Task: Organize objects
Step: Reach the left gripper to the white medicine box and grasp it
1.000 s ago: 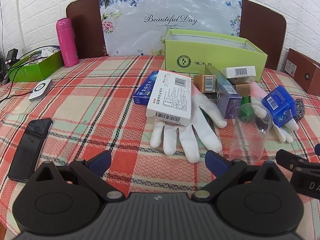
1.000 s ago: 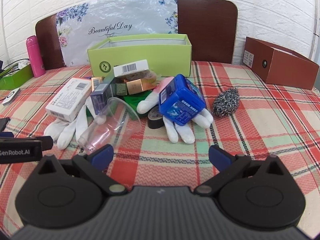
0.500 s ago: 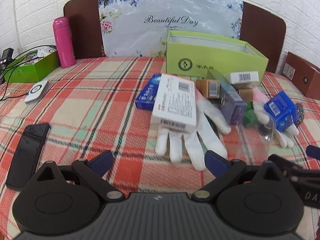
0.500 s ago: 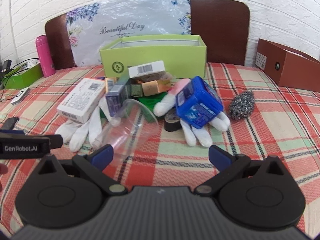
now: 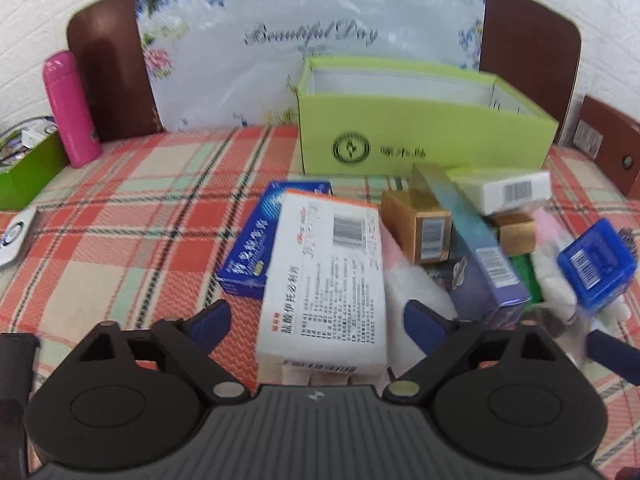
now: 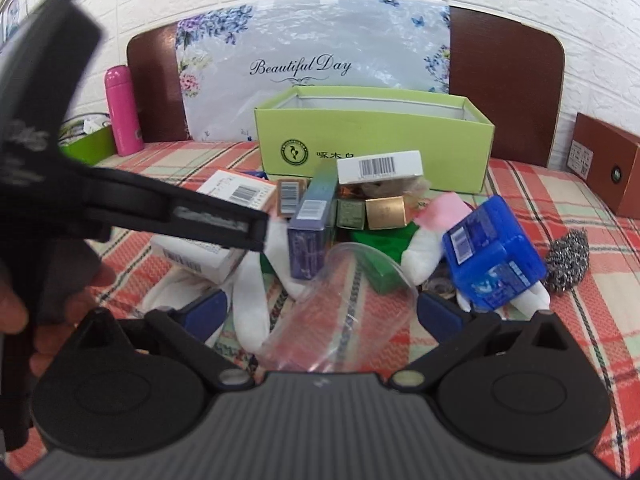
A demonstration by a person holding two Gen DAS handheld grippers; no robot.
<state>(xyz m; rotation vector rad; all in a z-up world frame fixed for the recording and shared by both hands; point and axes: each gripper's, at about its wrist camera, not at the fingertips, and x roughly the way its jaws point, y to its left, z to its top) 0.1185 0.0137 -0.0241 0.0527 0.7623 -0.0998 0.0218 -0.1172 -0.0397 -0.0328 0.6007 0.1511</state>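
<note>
On plaid cloth (image 5: 132,216), crumpled clear cup (image 6: 340,300)

Clear glossy plastic cup (image 6: 340,304)

Red-green-cream plaid tablecloth (image 5: 132,216); lime-green cardboard box (image 6: 400,152) w/ dark-green logo; hot-pink bottle (image 5: 70,108); blue plastic cube (image 6: 496,252); white gloves (image 6: 252,304).

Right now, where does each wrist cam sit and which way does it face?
Left wrist: on the left gripper, looking forward and down at the white medicine box lying between its open jaws; only its own jaws show.
Right wrist: on the right gripper, facing the clear plastic cup; the left gripper and a hand show at the left edge.
Shared: the lime green box, the pink bottle.
</note>
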